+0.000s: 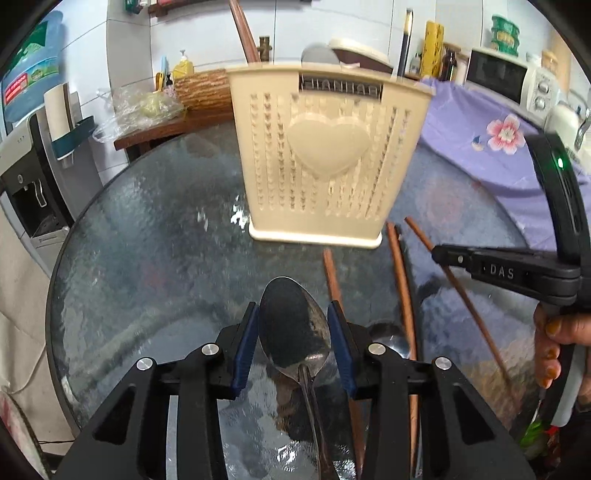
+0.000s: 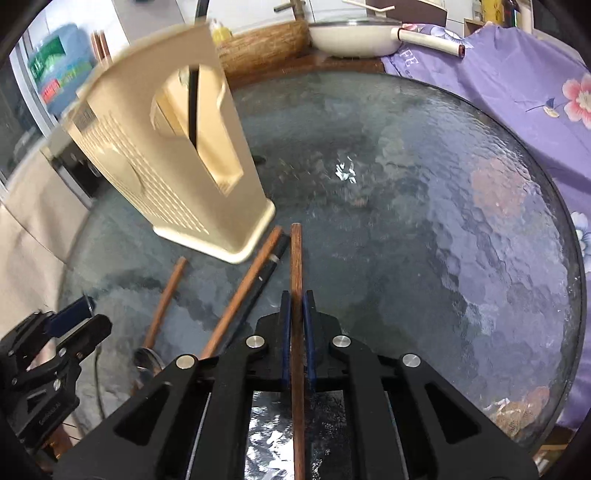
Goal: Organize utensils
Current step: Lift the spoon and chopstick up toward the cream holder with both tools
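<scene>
Your utensil holder (image 1: 325, 162) stands upright on the table (image 1: 147, 240), far of centre. Near you, the spoon (image 1: 291, 328) sits between your left gripper's (image 1: 295, 343) pads. Right of it, chopsticks (image 1: 400, 288) lie on the table beside the holder's base. Your right gripper (image 2: 296, 339) clamps one chopstick (image 2: 296, 266), its tip near the holder's corner.

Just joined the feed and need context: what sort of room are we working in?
Most likely a home kitchen or dining corner: a microwave, a pan and a water dispenser surround the glass table.

Glass table (image 1: 147, 236): holder (image 1: 325, 162), chopsticks (image 1: 400, 291)
</scene>
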`<action>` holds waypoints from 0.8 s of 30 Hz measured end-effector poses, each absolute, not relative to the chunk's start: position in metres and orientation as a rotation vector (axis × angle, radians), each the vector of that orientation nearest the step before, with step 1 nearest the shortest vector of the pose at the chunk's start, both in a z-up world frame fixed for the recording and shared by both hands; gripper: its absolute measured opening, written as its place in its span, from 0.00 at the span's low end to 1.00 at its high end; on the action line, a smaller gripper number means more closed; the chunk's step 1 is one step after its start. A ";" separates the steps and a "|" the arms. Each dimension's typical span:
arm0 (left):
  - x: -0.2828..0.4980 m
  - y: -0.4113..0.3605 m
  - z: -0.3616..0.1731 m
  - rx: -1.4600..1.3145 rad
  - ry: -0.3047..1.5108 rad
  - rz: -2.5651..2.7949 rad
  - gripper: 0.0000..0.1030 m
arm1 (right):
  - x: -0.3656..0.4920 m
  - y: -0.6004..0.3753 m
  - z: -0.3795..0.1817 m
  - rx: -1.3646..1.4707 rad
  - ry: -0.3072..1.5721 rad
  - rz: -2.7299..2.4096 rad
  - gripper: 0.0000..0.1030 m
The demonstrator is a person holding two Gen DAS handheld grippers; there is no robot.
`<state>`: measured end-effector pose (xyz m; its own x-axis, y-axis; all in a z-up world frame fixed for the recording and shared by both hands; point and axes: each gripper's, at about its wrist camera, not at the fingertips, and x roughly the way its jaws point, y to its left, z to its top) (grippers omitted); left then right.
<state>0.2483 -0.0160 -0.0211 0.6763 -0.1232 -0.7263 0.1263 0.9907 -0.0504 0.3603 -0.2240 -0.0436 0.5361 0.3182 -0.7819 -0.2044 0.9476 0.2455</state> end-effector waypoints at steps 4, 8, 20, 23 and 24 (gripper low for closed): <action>0.249 -0.009 -0.003 -0.035 0.758 -0.162 0.36 | 0.355 -0.232 -0.026 0.163 0.892 0.358 0.07; 0.248 -0.004 0.017 -0.047 0.702 -0.168 0.36 | 0.346 -0.241 -0.002 0.193 0.818 0.426 0.07; 0.242 0.000 0.055 -0.059 0.627 -0.217 0.35 | 0.306 -0.245 0.062 0.164 0.665 0.551 0.07; 0.241 0.001 0.062 -0.063 0.618 -0.225 0.35 | 0.304 -0.247 0.073 0.171 0.656 0.565 0.07; 0.241 0.001 0.065 -0.062 0.610 -0.223 0.35 | 0.303 -0.249 0.076 0.176 0.650 0.569 0.07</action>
